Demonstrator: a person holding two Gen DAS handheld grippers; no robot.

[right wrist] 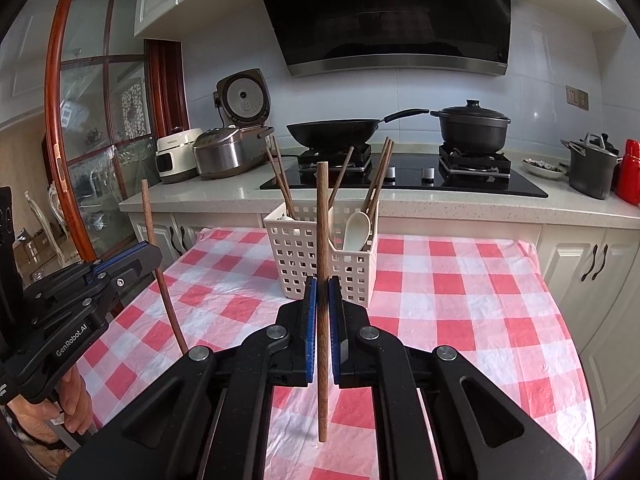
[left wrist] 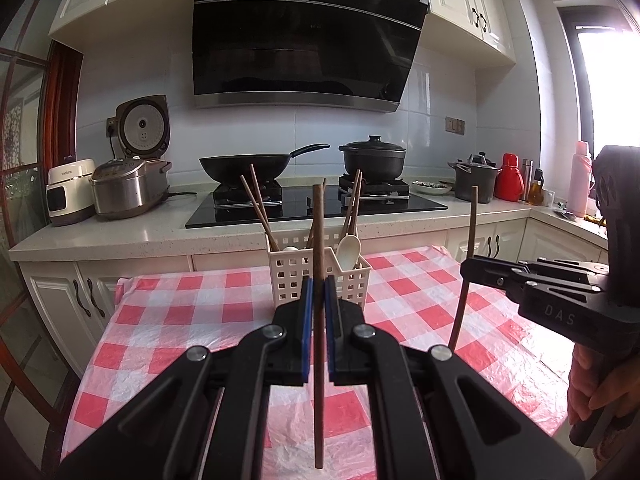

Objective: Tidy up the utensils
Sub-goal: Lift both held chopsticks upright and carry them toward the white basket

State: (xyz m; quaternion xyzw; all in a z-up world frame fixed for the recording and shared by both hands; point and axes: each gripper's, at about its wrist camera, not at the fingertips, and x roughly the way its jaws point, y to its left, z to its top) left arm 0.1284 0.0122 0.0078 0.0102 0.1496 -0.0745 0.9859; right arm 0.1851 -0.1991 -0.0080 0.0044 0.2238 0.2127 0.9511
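Nearest the left wrist camera, the left gripper is clamped on a brown wooden chopstick, held upright between the blue pads, its lower tip just above the tablecloth. In the right wrist view, the right gripper is likewise closed on a second chopstick, also upright, with its lower end close over the cloth. Each gripper appears at the edge of the other's view, a hand wrapped around its handle. Beneath both, a red-and-white checked tablecloth covers the table. Just beyond the fingertips, near the table's far edge, stands a white perforated utensil basket with compartments; several chopsticks lean in it, and a white spoon sits in the right compartment. Farther back, along the counter, are a rice cooker at left, a black wok and a lidded black pot on the stove.
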